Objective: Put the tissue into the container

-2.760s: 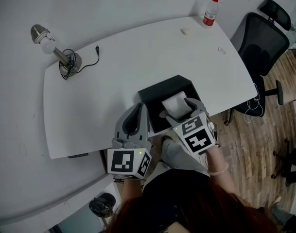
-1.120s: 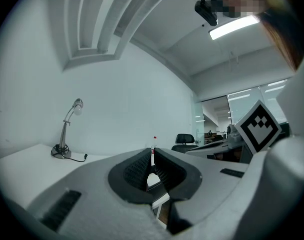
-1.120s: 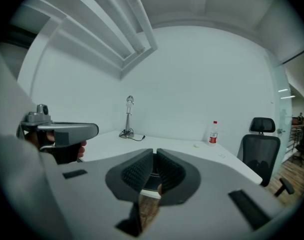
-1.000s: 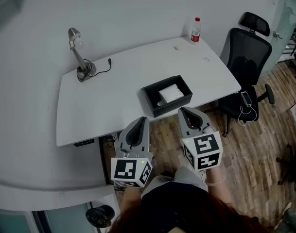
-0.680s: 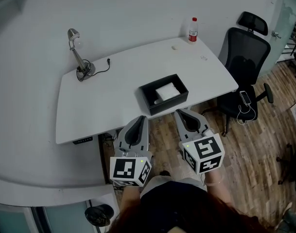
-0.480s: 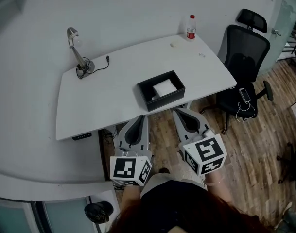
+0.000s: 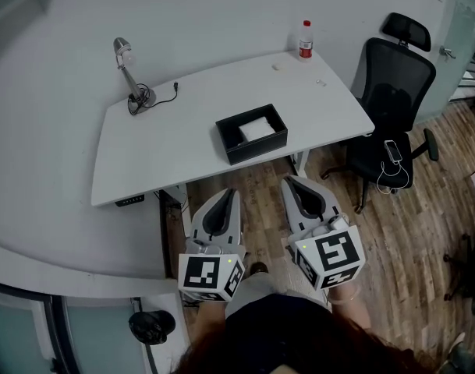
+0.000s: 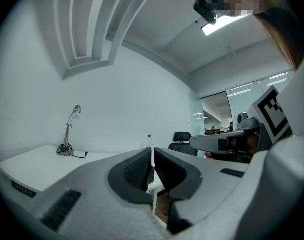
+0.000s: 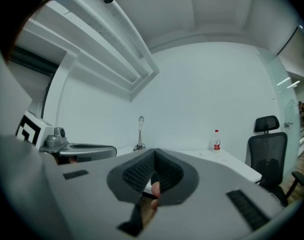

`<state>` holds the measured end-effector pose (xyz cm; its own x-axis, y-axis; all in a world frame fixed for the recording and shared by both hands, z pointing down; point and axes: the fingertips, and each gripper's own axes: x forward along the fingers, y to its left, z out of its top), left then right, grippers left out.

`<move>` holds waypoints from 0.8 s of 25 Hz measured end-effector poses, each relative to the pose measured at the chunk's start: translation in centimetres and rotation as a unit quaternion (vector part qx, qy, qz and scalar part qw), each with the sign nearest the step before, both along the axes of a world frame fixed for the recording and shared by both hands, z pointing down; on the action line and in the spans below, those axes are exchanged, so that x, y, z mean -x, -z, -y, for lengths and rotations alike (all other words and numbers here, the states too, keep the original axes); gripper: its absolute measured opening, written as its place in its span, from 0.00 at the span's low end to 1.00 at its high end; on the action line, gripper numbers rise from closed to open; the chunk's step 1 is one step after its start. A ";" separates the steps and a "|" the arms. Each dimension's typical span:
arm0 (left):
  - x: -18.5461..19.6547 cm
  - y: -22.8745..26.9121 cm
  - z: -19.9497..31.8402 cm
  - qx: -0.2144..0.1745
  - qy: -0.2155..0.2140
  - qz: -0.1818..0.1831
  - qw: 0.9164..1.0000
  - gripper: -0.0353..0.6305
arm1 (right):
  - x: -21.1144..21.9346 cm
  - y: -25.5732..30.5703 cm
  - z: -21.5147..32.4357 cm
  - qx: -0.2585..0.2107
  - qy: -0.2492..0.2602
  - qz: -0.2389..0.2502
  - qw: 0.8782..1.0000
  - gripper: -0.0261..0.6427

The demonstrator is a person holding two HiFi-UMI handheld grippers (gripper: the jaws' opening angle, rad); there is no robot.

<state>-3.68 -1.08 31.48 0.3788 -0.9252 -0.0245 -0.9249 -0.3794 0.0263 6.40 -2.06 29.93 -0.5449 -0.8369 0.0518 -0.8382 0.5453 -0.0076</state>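
The black open-topped container (image 7: 251, 133) stands near the front edge of the white table (image 7: 167, 142), with the white tissue (image 7: 256, 128) lying inside it. Both grippers are held close to the person's body over the wooden floor, well short of the table. My left gripper (image 7: 225, 195) points towards the table, its pads together and nothing between them (image 8: 152, 160). Beside it, my right gripper (image 7: 292, 183) is also shut and empty (image 9: 152, 170). In both gripper views the jaws hide the container.
A desk lamp (image 7: 132, 72) with its cable stands at the table's back left and a red-capped bottle (image 7: 305, 40) at the back right. A black office chair (image 7: 393, 76) sits right of the table. Wooden floor (image 7: 409, 232) lies between me and the table.
The person has stepped back from the table. Both grippers have come away from the container and now hang over the floor, while the tissue stays in the container.
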 end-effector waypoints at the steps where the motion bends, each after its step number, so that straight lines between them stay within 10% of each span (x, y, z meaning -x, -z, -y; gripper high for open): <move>1: -0.3 0.1 -0.5 0.000 0.001 0.002 1.000 0.11 | -0.3 0.1 -0.5 -0.001 0.001 0.003 1.000 0.07; 20: -4.4 -0.2 -9.4 0.005 0.015 0.010 1.000 0.11 | -3.7 0.2 -8.6 -0.004 0.025 0.016 1.000 0.07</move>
